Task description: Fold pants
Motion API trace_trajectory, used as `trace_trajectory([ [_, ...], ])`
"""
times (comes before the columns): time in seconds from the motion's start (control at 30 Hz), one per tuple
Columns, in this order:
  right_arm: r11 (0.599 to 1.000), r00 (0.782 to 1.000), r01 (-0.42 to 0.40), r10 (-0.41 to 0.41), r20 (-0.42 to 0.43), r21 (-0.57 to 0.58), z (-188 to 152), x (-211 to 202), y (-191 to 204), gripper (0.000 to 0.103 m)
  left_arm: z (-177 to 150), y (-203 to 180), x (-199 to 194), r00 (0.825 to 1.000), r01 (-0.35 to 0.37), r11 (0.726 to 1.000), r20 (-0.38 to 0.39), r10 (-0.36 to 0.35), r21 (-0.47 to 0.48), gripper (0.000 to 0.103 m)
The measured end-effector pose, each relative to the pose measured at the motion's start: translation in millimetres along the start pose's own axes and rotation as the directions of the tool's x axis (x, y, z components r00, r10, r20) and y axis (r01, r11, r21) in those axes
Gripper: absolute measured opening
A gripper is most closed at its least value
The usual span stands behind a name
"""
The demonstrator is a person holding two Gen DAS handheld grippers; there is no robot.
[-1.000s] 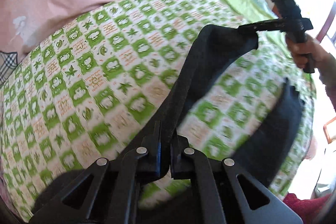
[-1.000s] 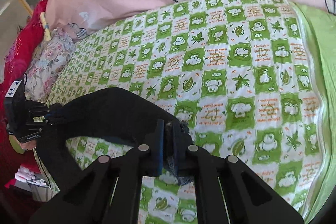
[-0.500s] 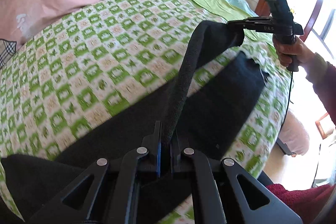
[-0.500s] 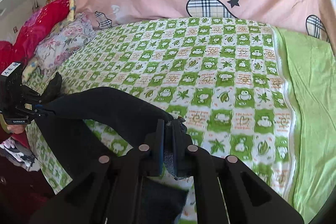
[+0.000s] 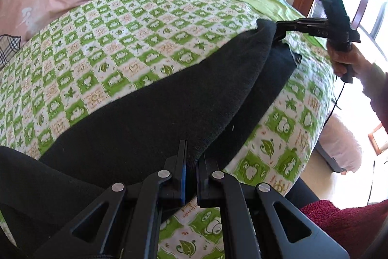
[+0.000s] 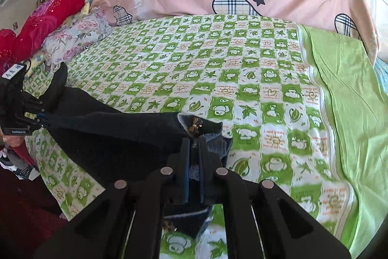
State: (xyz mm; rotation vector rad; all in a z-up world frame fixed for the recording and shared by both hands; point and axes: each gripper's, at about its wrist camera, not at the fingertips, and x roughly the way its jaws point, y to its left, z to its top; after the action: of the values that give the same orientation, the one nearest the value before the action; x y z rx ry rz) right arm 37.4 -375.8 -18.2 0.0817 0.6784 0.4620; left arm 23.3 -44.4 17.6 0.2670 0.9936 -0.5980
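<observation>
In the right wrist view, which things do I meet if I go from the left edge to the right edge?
left gripper → black pants → right gripper → green checked sheet → plain green sheet

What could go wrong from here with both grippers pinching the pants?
1. The right gripper holds only a thin edge of the black pants near the small gold ornament; it may slip out.
2. The left gripper also bites just the edge, so the top layer could land skewed over the lower one.
3. One leg trails off the bed edge and may drag the pants off.
</observation>
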Motion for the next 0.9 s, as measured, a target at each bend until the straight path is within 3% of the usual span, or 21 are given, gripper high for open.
trace_trajectory([
  [0.07, 1.000, 1.000, -0.004, 0.004, -0.008, 0.019, -6.6, -3.9, 1.9, 0.007, -4.7, -2.8, 4.7, 1.000, 0.000, 1.000, -0.012, 0.000, 0.007, 0.004],
  [0.23, 0.992, 0.996, 0.085, -0.082, -0.041, 0.095, -25.7, -7.5, -6.3, 0.006, -16.1, -4.5, 18.0, 0.998, -0.003, 1.000, -0.065, 0.003, -0.003, 0.009],
  [0.4, 0.976, 0.994, 0.100, -0.106, 0.019, 0.194, -34.3, -34.5, -9.5, 0.008, -23.9, 1.3, 8.5, 0.998, 0.005, 0.998, -0.067, -0.009, -0.062, 0.027],
  [0.43, 0.973, 0.993, 0.105, -0.113, 0.027, 0.205, -34.2, -38.9, -7.2, 0.009, -26.2, 3.6, 4.6, 0.998, 0.001, 0.997, -0.066, -0.007, -0.081, 0.035],
  [0.5, 0.971, 0.992, 0.103, -0.116, 0.047, 0.217, -33.2, -45.1, -0.9, 0.014, -28.0, 8.2, -3.8, 0.998, -0.005, 0.993, -0.059, -0.002, -0.120, 0.040],
  [0.53, 0.971, 0.992, 0.095, -0.110, 0.057, 0.221, -32.0, -46.6, 2.8, 0.023, -29.7, 11.9, -8.1, 0.998, -0.012, 0.990, -0.057, 0.004, -0.144, 0.043],
  [0.57, 0.970, 0.992, 0.085, -0.104, 0.074, 0.230, -30.5, -48.6, 8.2, 0.040, -31.7, 17.3, -13.2, 0.998, -0.022, 0.985, -0.056, 0.012, -0.173, 0.049],
  [0.63, 0.972, 0.990, 0.062, -0.089, 0.110, 0.228, -28.8, -50.8, 19.8, 0.053, -36.1, 29.1, -24.8, 0.998, -0.038, 0.970, -0.054, 0.025, -0.239, 0.056],
  [0.9, 0.977, 0.985, -0.133, 0.111, 0.133, 0.169, -9.4, -15.3, 87.5, 0.053, -44.4, 108.8, -59.4, 0.988, -0.150, 0.837, -0.106, 0.110, -0.527, 0.069],
])
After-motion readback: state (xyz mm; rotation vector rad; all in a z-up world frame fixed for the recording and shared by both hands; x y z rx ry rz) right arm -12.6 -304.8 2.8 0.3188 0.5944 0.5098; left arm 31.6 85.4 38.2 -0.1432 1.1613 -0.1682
